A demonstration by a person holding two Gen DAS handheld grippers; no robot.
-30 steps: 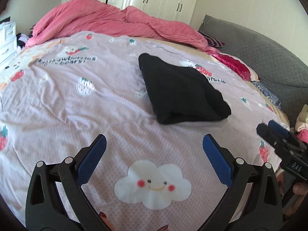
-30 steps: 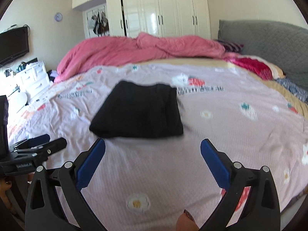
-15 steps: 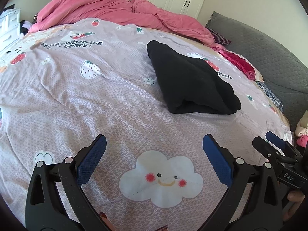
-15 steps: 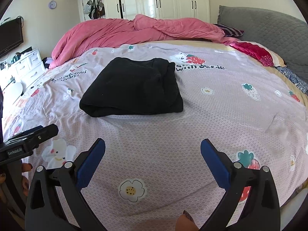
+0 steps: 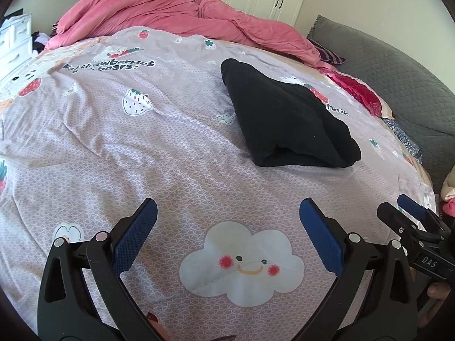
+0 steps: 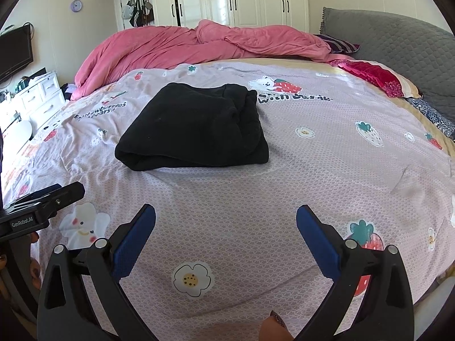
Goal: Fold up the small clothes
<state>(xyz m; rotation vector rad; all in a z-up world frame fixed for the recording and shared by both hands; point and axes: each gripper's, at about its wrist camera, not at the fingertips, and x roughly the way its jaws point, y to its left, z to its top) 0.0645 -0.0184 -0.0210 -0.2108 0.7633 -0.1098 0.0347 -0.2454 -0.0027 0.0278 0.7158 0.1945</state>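
One black garment (image 6: 193, 128) lies folded in a thick bundle mid-bed (image 6: 327, 170), well ahead of both claws. It looks soft, light and floppy, likely to sag; best pinched at the near folded edge. Left claw (image 5: 227, 236) and right claw (image 6: 226, 236) are spread, empty.

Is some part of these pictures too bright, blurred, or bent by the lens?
Right wrist view: sharp, glare on the white wardrobe doors, bed sheet bulges from fisheye. Left wrist view: sharp, black folded garment too dark for detail, corners vignetted black.
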